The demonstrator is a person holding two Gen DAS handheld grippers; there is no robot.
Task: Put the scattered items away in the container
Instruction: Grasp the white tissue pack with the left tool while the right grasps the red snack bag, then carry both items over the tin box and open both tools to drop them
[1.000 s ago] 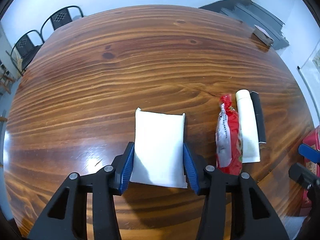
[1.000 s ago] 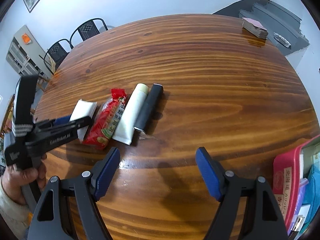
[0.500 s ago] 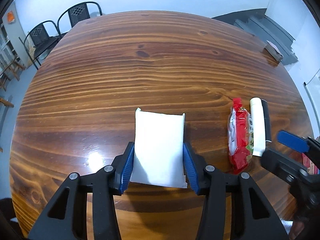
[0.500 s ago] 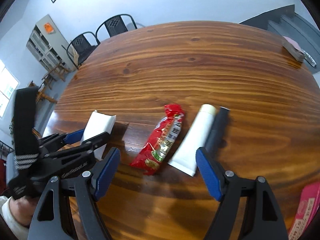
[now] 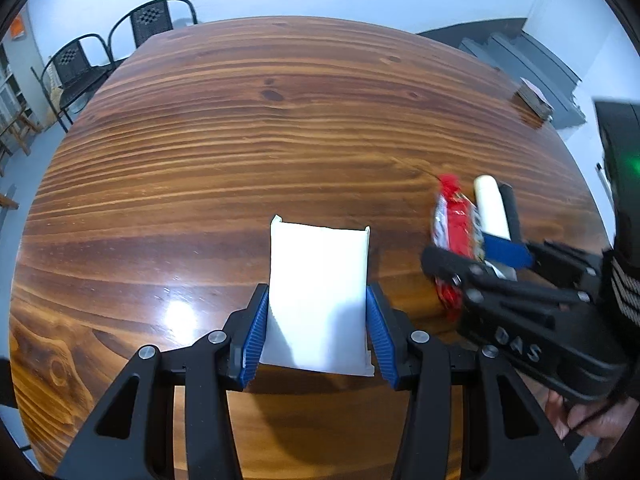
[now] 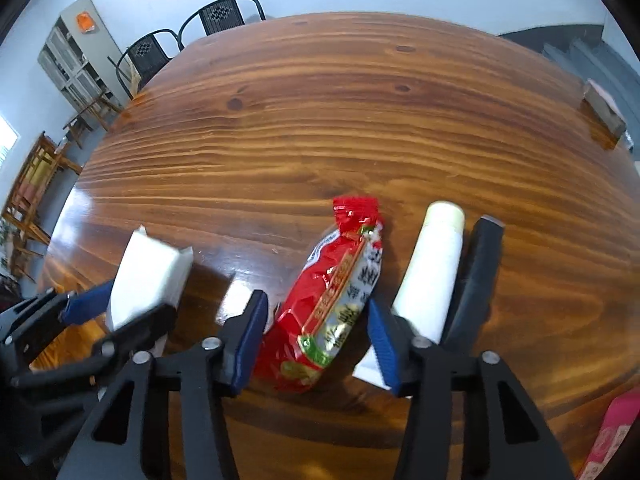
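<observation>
Cream tube (image 6: 432,272) (black tube (image 6: 478,276) alongside) crowds the right claw (image 6: 316,340).

Far table (image 6: 360,100) open; white tube (image 6: 432,276) crowds right gripper (image 6: 316,340).

Bright, even indoor light from above. White glare patches on the glossy brown wooden table (image 5: 180,314), lower left and lower centre (image 6: 236,298). Soft shadows beneath the black two-finger grippers. Strong fisheye bending, dark vignetted corners. Motion blur at right edge.
</observation>
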